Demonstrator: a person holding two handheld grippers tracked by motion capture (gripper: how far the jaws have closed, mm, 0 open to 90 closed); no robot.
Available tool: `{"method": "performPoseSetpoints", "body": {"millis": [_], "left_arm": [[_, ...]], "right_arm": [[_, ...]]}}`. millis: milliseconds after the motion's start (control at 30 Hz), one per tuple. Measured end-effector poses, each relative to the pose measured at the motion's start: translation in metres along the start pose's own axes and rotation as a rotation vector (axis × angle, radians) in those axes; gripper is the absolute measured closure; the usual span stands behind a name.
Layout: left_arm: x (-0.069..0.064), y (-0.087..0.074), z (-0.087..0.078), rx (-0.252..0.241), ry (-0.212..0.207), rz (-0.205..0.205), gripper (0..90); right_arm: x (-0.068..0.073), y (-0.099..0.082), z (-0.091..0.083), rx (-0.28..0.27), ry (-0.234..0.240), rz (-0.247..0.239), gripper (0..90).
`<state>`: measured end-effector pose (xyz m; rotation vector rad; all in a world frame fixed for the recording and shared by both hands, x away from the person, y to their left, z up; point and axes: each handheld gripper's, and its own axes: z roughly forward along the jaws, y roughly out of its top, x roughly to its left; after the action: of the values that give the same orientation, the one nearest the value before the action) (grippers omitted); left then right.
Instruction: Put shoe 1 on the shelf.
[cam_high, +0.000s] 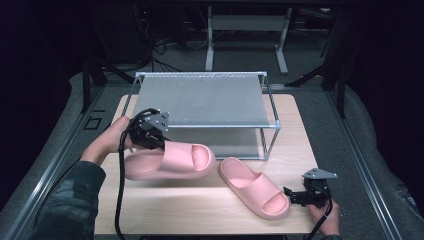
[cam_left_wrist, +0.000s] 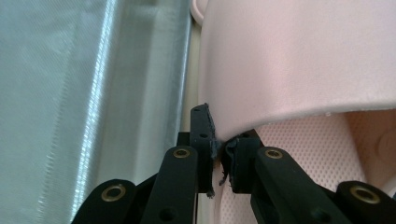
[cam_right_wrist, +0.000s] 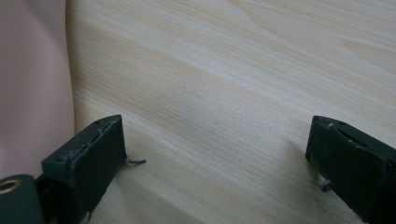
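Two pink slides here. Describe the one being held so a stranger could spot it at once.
Start at the metal two-shelf rack on the wooden table. Just in front of its left half is a pink slide, its heel clamped in the left tool. Unlike the other slide, lying to its right near the right tool, this one is gripped.

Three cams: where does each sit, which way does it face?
High view: above the person's side, facing forward and down at the wooden table and metal rack; forearms, both hands visible.
Left gripper view: on the left claw, along jaws shut on the left slipper.
Right gripper view: on the right claw, jaws open above the table.
Shared: pink slippers.
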<state>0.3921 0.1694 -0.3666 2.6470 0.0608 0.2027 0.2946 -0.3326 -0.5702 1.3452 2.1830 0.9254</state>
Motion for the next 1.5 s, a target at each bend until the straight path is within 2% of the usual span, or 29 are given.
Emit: {"method": "performPoseSetpoints", "body": {"millis": [233,433,533,833,967,1300,1500], "left_arm": [[0.002,0.011,-0.009,0.011,0.014,0.008,83.2],[0.007,0.018,-0.015,0.012,0.016,-0.031,83.2],[0.009,0.022,-0.017,0.021,0.031,-0.054,83.2],[0.016,0.031,-0.031,0.014,0.086,-0.141,83.2],[0.019,0.037,-0.036,0.029,0.125,-0.185,83.2],[0.033,0.049,-0.044,0.062,0.216,-0.345,83.2],[0.041,0.055,-0.044,0.073,0.255,-0.430,83.1]], "right_arm": [[0.000,0.000,0.000,0.000,0.001,0.001,4.5],[0.000,0.000,0.000,-0.001,0.000,0.001,4.5],[0.000,0.000,0.000,0.000,0.000,0.000,4.5],[0.000,0.000,0.000,-0.001,0.000,0.000,4.5],[0.000,0.000,0.000,-0.001,0.000,0.000,4.5],[0.000,0.000,0.000,0.002,0.001,0.000,4.6],[0.000,0.000,0.000,-0.001,-0.001,0.002,4.6]]}}
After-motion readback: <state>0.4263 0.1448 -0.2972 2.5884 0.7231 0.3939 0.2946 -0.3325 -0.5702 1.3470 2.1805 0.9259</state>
